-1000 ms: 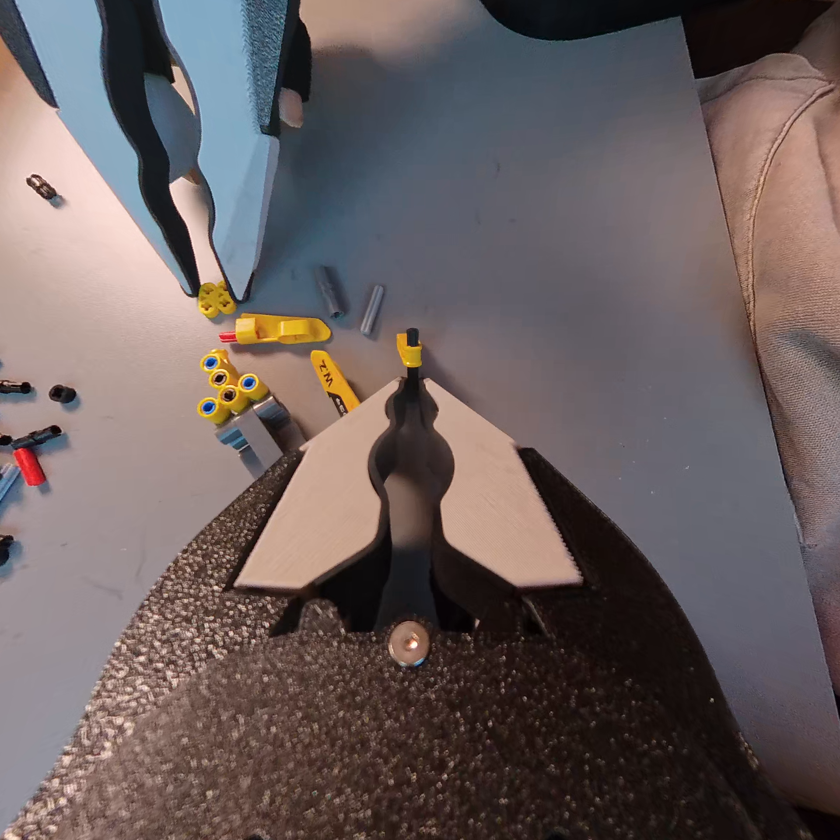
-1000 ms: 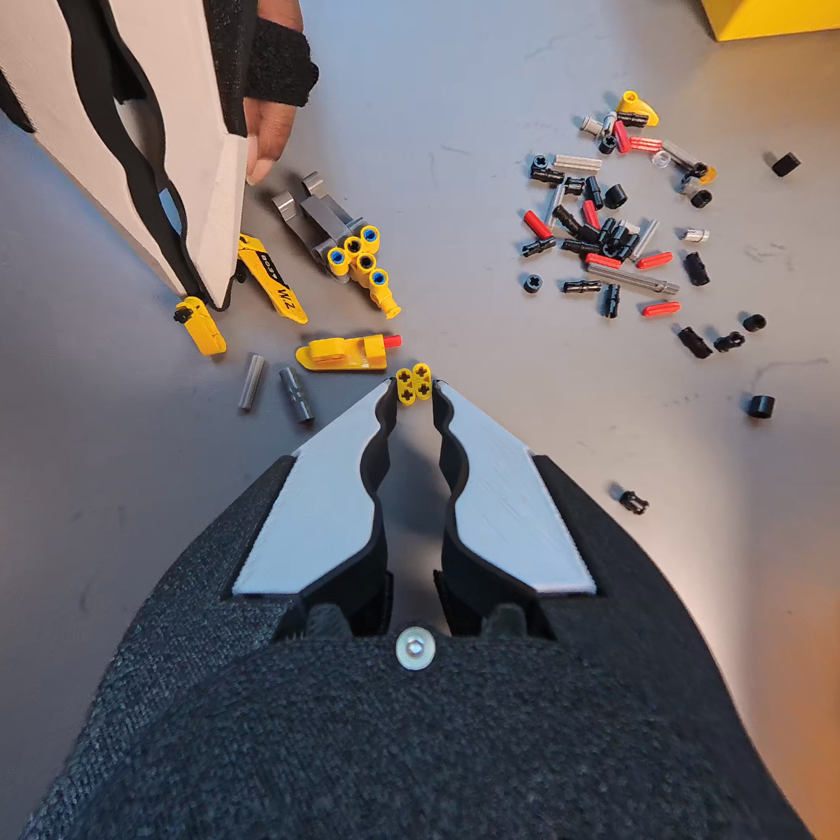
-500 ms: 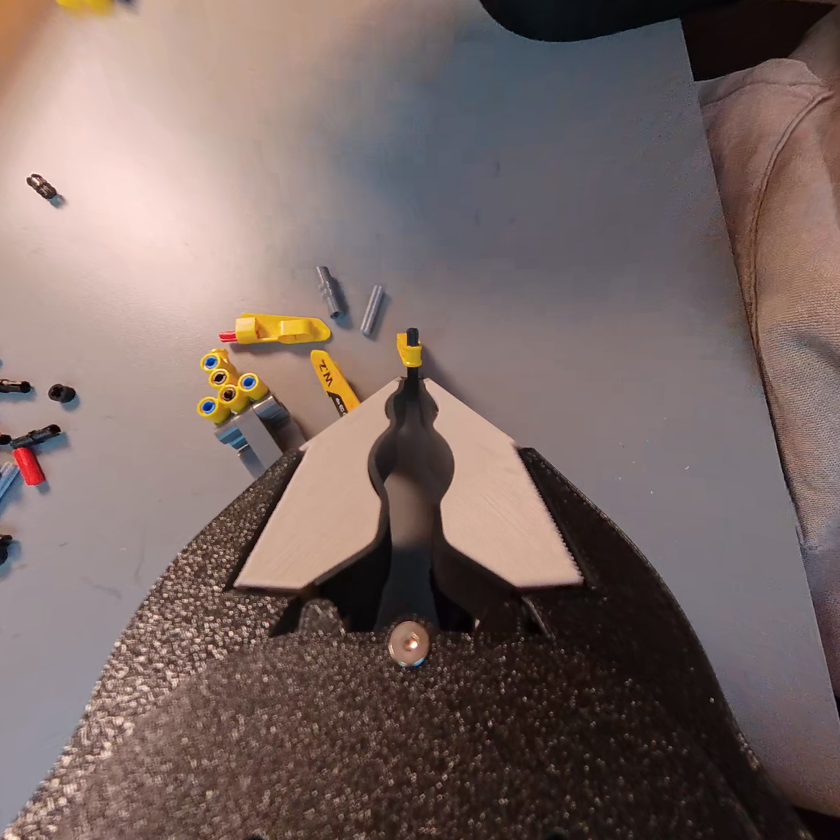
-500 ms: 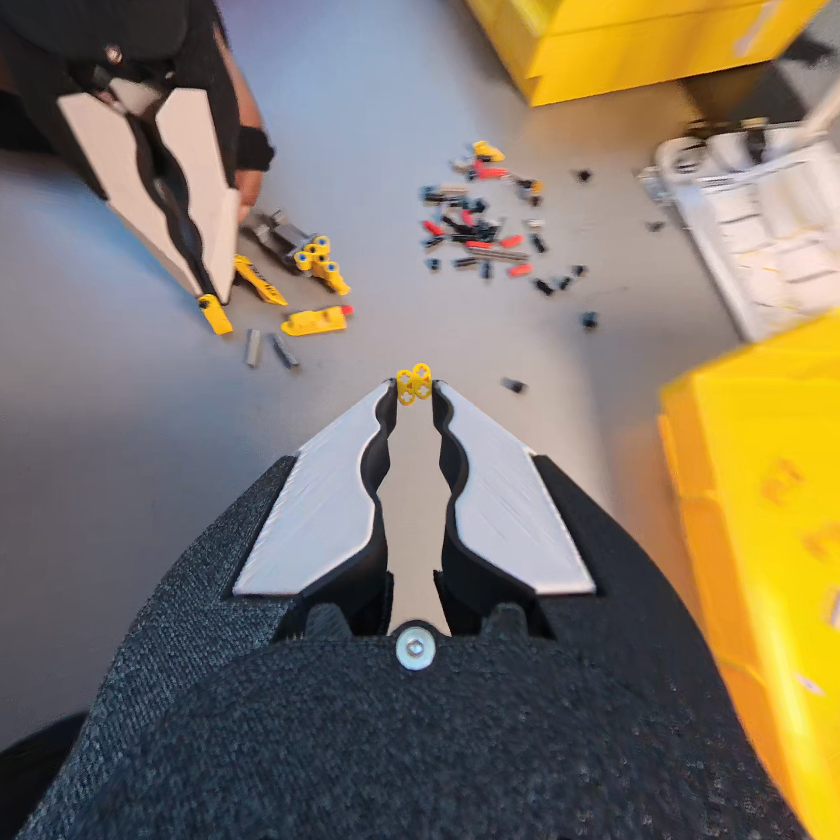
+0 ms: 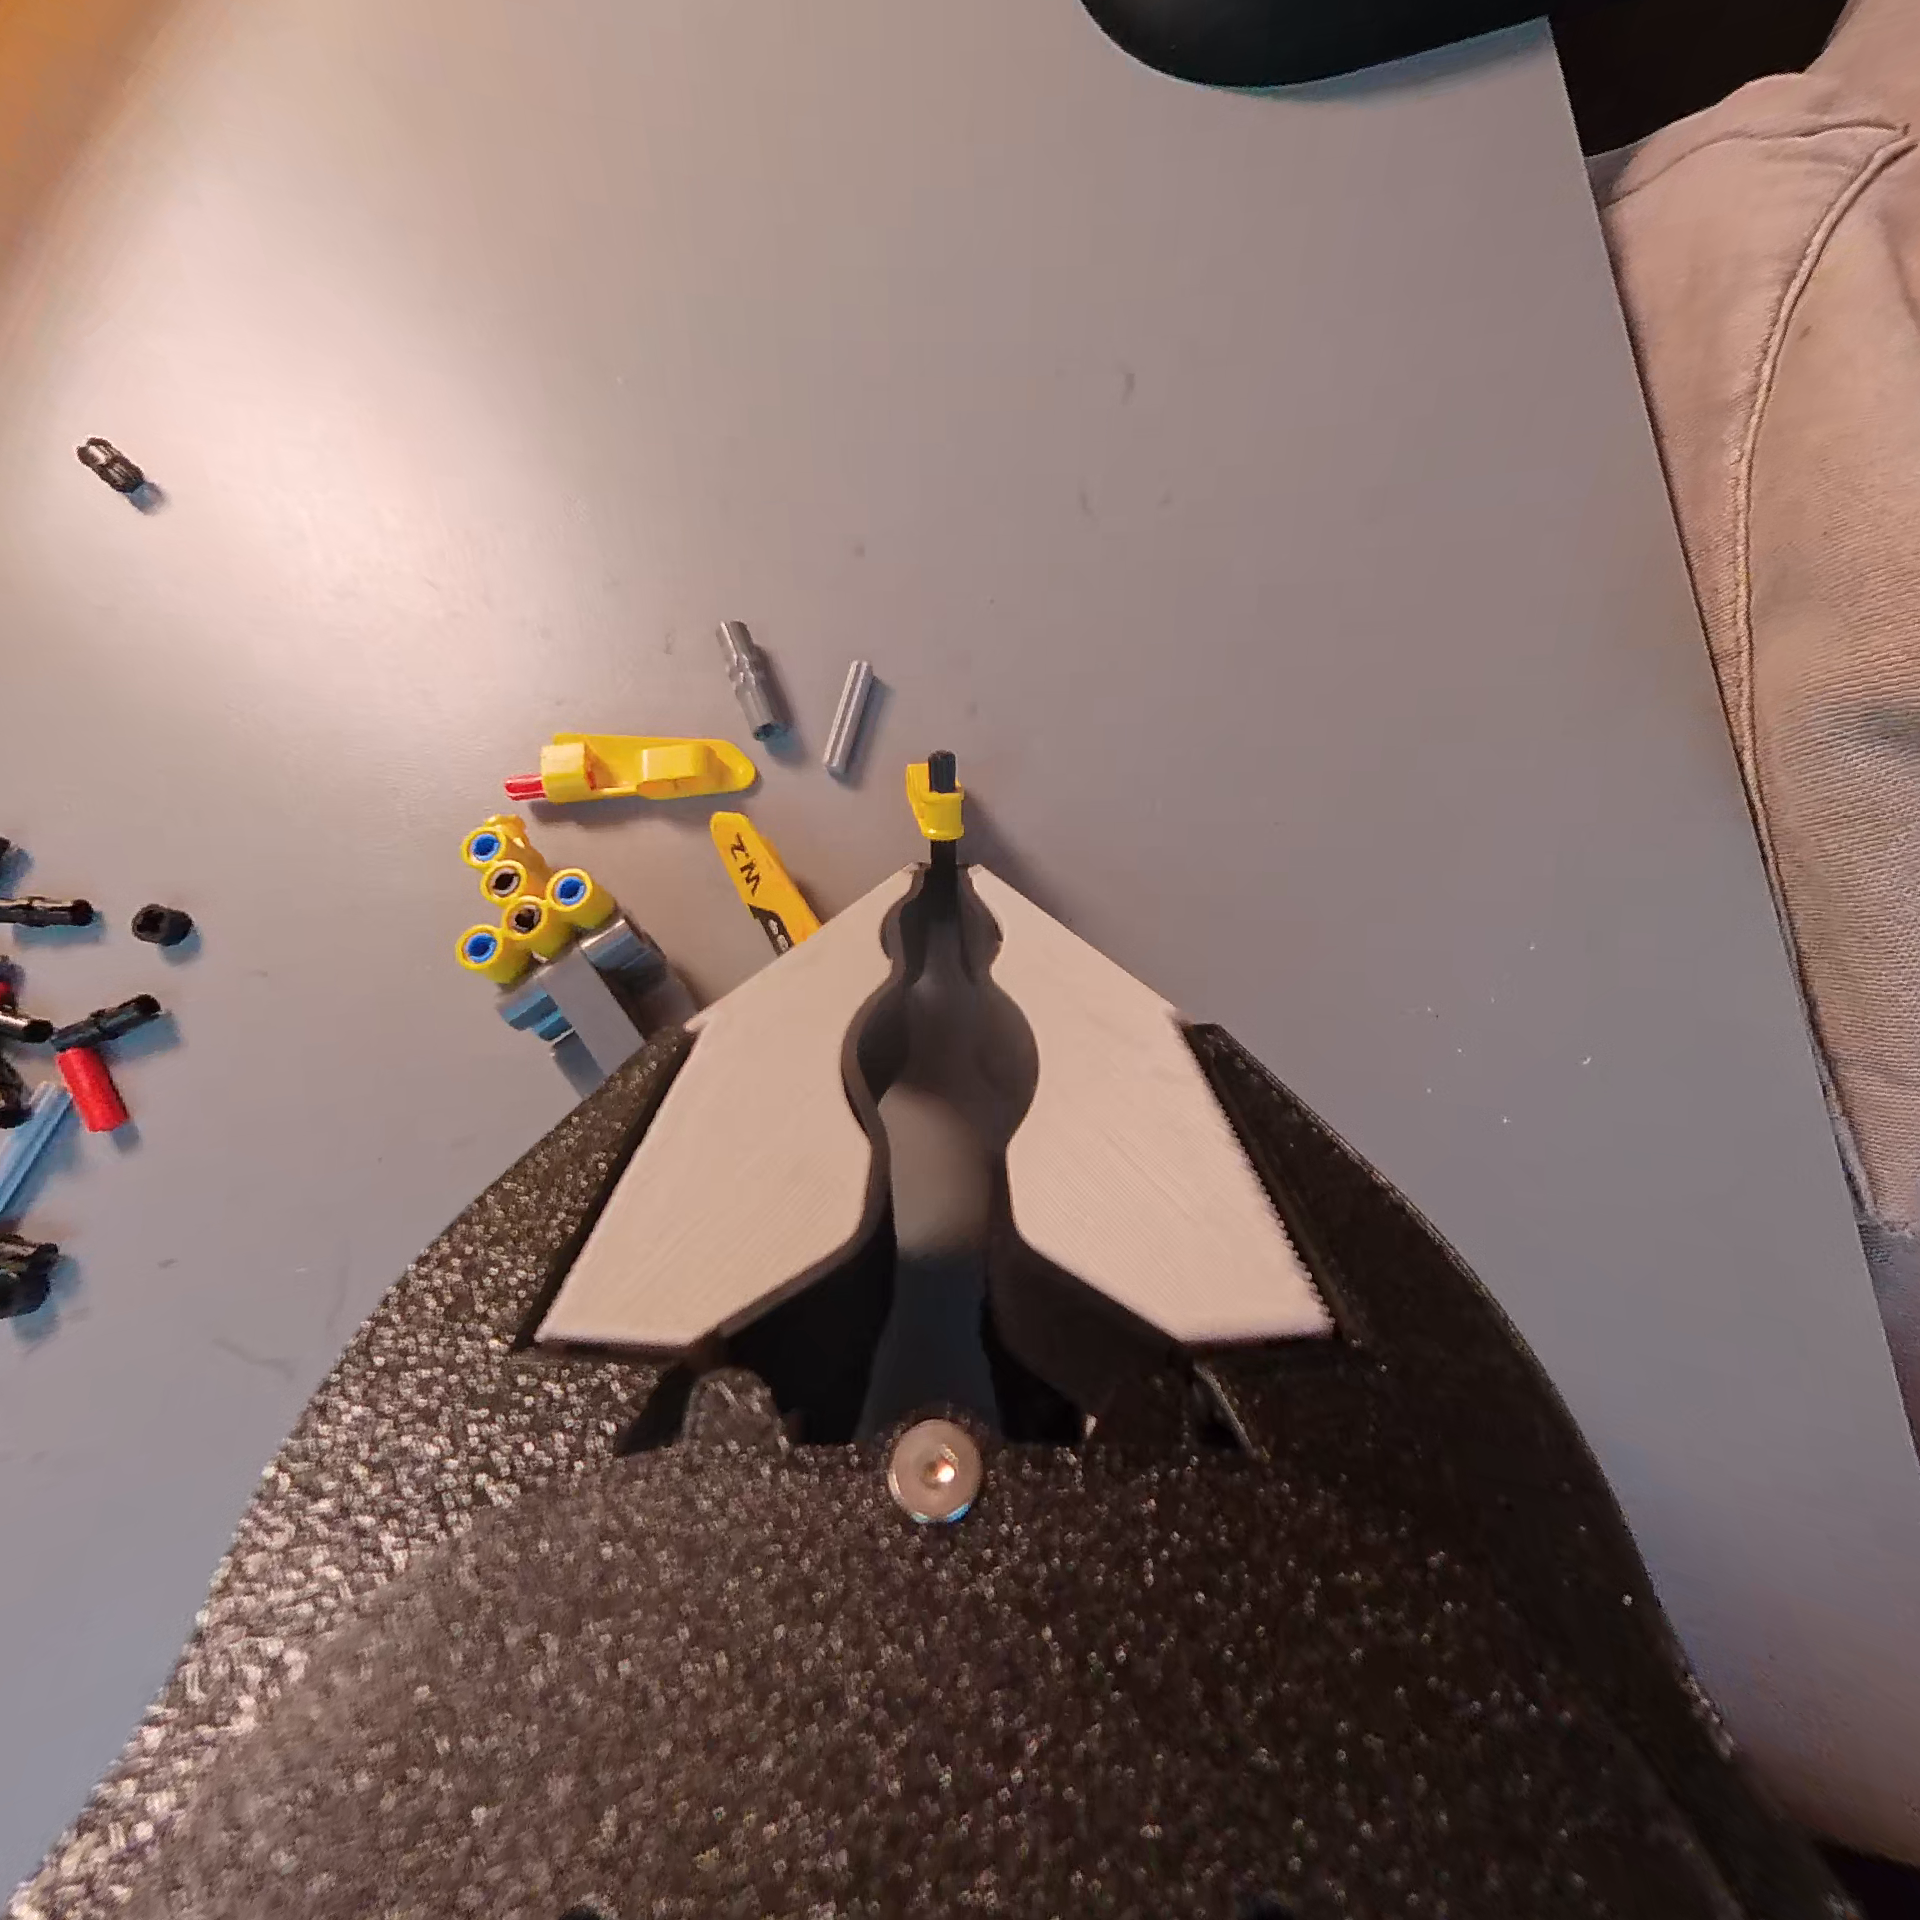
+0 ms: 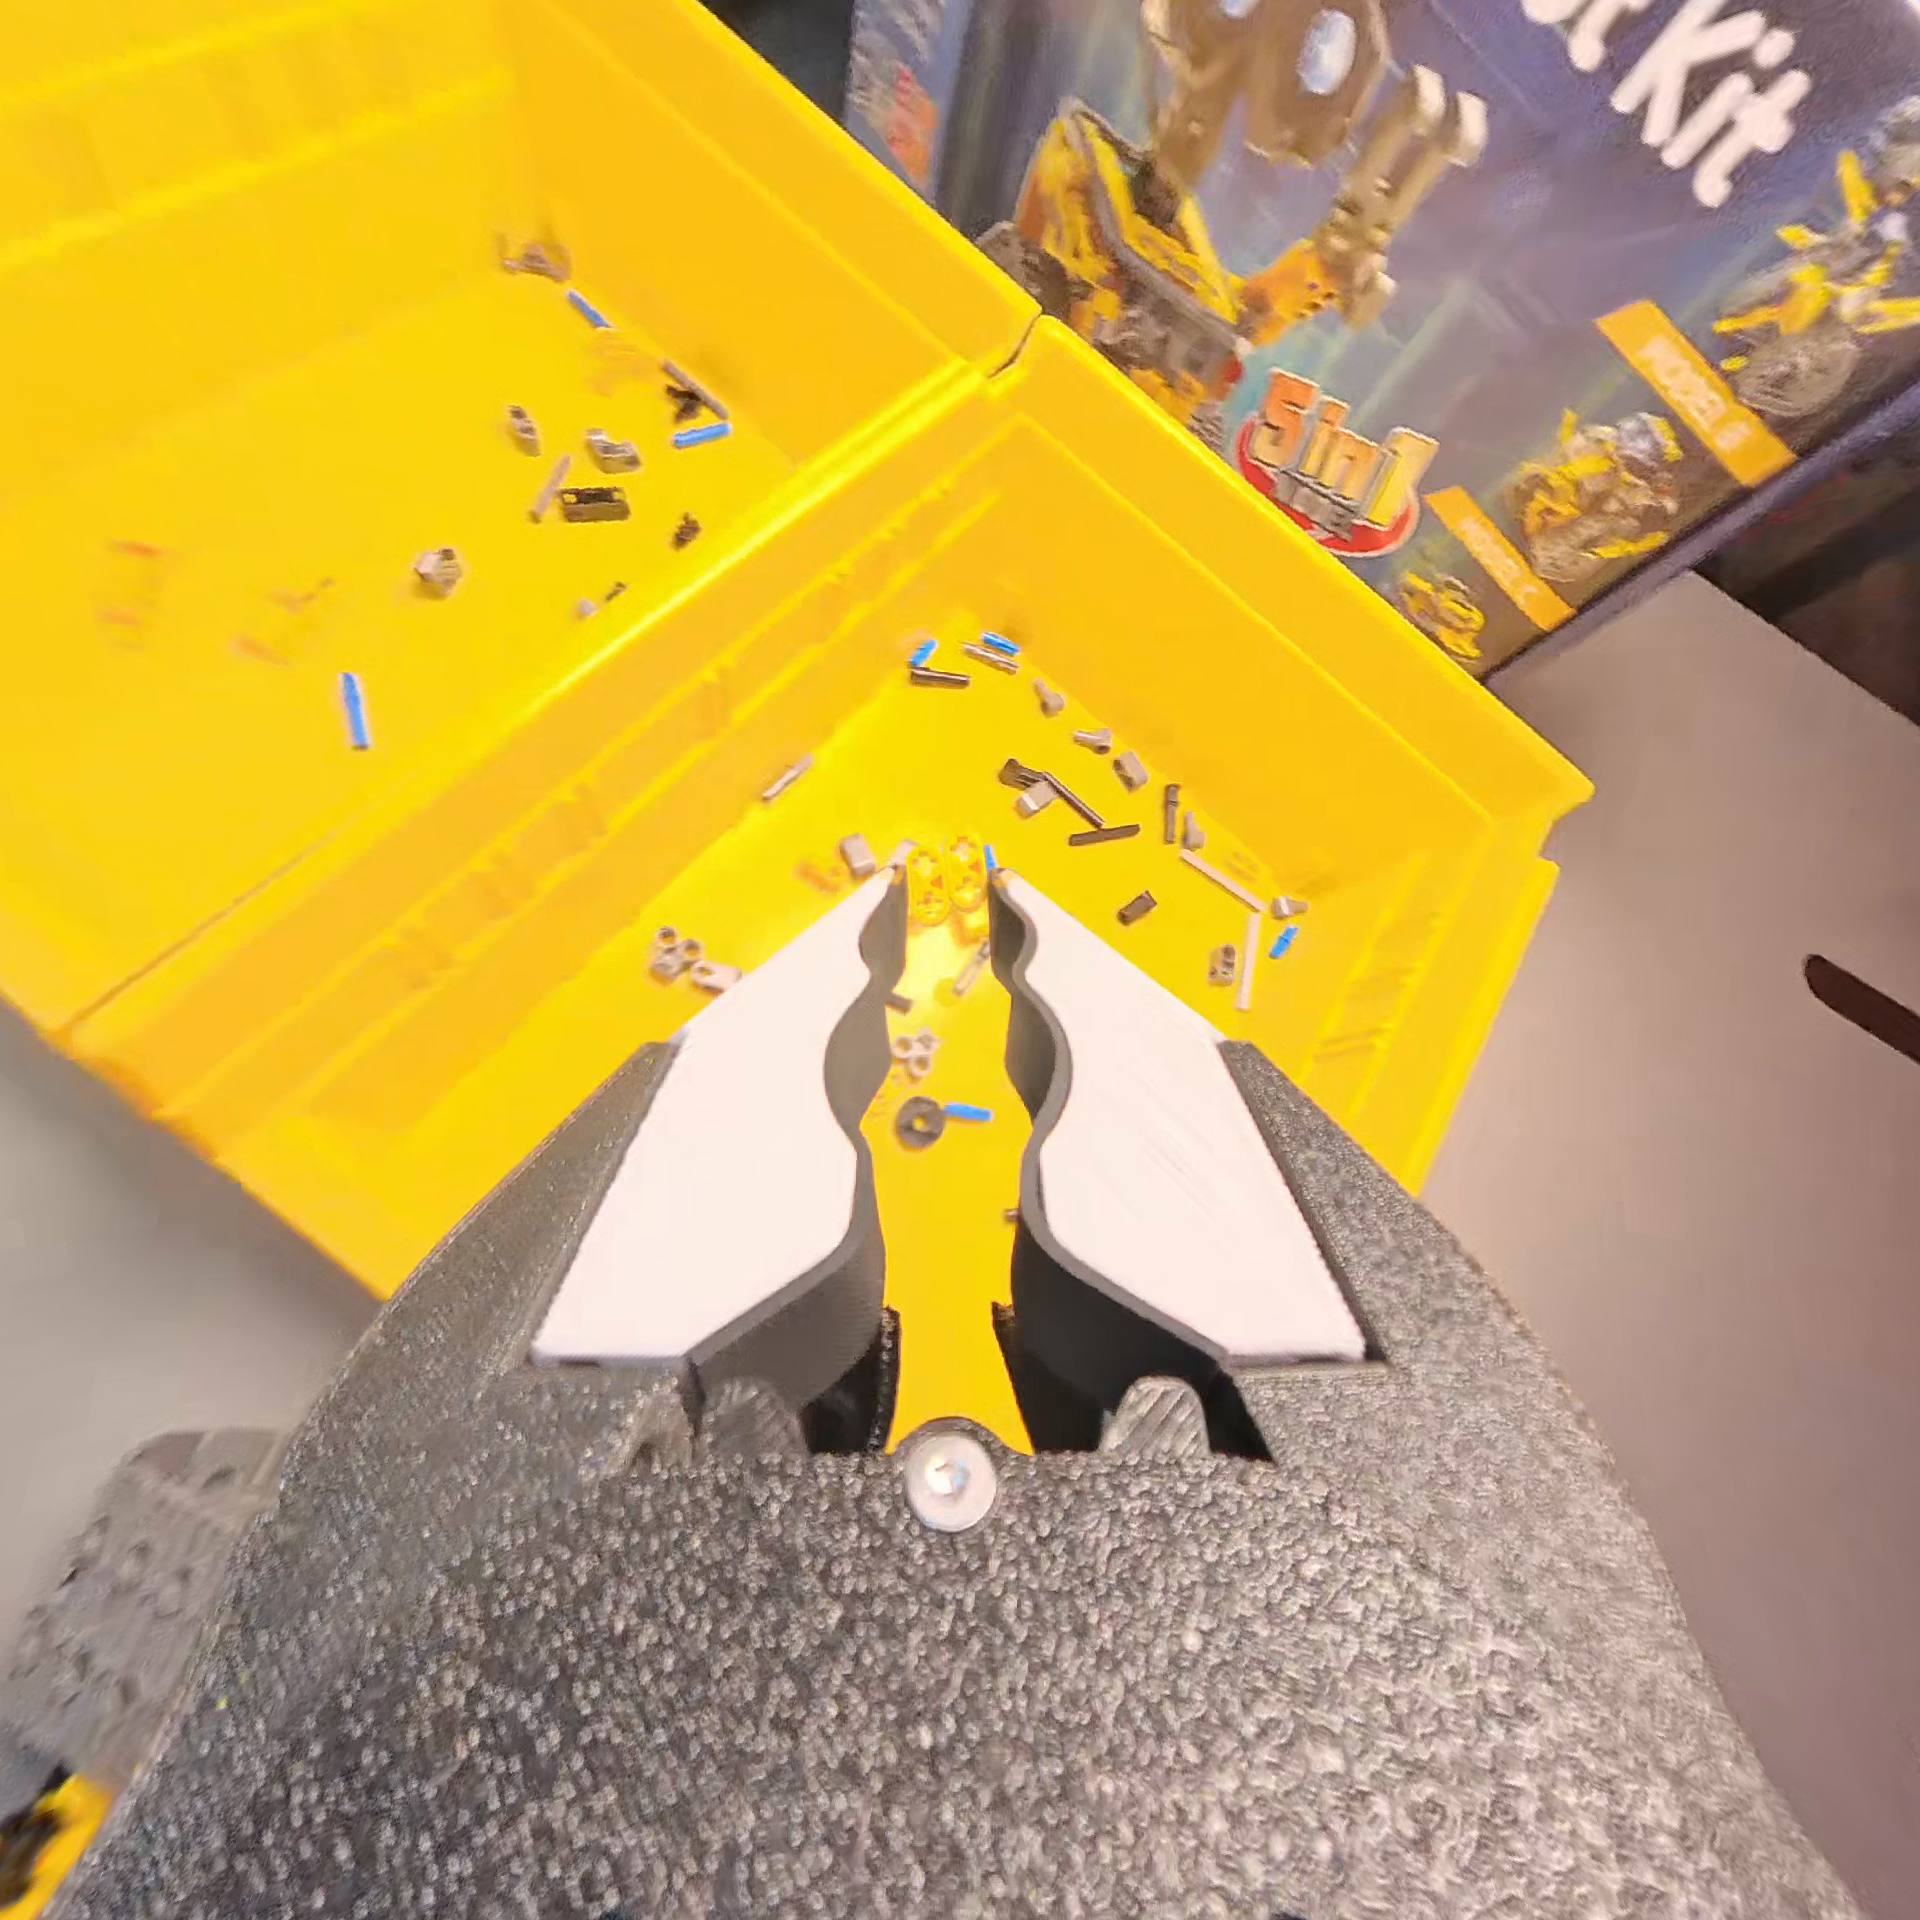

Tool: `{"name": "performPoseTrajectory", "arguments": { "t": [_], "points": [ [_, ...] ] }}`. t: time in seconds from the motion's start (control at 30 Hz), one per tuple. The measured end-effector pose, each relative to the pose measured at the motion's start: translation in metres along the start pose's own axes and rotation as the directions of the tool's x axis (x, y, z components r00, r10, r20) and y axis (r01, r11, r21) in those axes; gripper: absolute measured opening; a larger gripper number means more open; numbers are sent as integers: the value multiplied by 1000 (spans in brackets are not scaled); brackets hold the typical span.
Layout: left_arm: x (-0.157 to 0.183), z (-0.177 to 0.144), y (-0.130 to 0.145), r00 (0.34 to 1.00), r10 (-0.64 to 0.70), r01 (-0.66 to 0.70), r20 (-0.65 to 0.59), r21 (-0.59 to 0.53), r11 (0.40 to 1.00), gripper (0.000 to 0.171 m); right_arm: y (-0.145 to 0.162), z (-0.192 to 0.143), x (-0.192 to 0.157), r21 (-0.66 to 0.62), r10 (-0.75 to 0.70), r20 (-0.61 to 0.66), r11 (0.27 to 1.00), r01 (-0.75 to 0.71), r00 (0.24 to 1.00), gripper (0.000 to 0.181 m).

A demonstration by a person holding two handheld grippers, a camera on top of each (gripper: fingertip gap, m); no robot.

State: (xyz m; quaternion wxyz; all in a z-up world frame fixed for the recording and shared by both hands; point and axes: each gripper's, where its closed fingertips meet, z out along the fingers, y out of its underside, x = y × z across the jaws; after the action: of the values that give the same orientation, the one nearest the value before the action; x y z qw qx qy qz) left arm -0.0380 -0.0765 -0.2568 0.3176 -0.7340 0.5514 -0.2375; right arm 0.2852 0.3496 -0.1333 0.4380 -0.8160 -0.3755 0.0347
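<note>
Fingertips of the left gripper [image 5: 940, 873] pinch a black pin carrying a yellow connector [image 5: 933, 802]; bare table [image 5: 1247, 520] lies ahead and right. Right gripper [image 6: 943, 878] clamps a yellow link [image 6: 943, 875] over a yellow bin [image 6: 1195, 644], walls beyond.

Printed lettering on blue kit box [image 6: 1558, 343], marking on yellow strip [image 5: 764, 878], perhaps letters

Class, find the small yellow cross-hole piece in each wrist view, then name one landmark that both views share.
Left wrist view: not in it; the left gripper pinches a different part, a yellow piece on a black pin.
Right wrist view: the small yellow cross-hole piece is just above centre, clamped at the right gripper tips, over a yellow bin.
Shared landmark: the grey tabletop.
</note>
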Motion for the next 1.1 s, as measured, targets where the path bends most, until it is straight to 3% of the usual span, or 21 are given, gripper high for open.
{"name": "performPoseTrajectory", "arguments": {
  "t": [0.2, 0.37, 0.47, 0.6, 0.67, 0.83, 0.93, 1.0, 1.1],
  "points": [
    [0, 0, 0, 1000, -4, 4, -5, 6, 1000, 4, -12, 0, 25, 67, 42, -121, 997, -34, 992, 32],
    [0, 0, 0, 1000, 3, -3, -2, 2, 1000, 4, -53, -36, -15, 213, -11, -82, 977, 28, 997, 37],
    [-1, -1, -1, 1000, 2, -2, 3, 9, 1000, 3, -76, -64, -77, 310, -79, 36, 949, 64, 996, 37],
    [-8, -10, -13, 999, -13, 11, 32, 82, 997, 4, -79, -95, -197, 394, -235, 262, 911, 119, 936, 34],
    [-12, -15, -19, 999, -23, 17, 49, 122, 992, 4, -66, -106, -268, 426, -323, 391, 894, 142, 862, 32],
    [-14, -20, -32, 997, 1, -16, 75, 198, 980, 4, -17, -134, -429, 501, -460, 667, 859, 103, 586, 26],
    [-9, -20, -37, 997, 24, -39, 68, 227, 973, 4, 1, -132, -482, 542, -539, 663, 824, 164, 519, 24],
    [-6, -20, -41, 998, 37, -50, 59, 242, 969, 4, 14, -122, -499, 543, -593, 639, 799, 260, 490, 24],
    [1, -21, -46, 997, 68, -78, 47, 262, 962, 4, 17, -120, -512, 534, -586, 664, 807, 253, 465, 23]
  ]
}}
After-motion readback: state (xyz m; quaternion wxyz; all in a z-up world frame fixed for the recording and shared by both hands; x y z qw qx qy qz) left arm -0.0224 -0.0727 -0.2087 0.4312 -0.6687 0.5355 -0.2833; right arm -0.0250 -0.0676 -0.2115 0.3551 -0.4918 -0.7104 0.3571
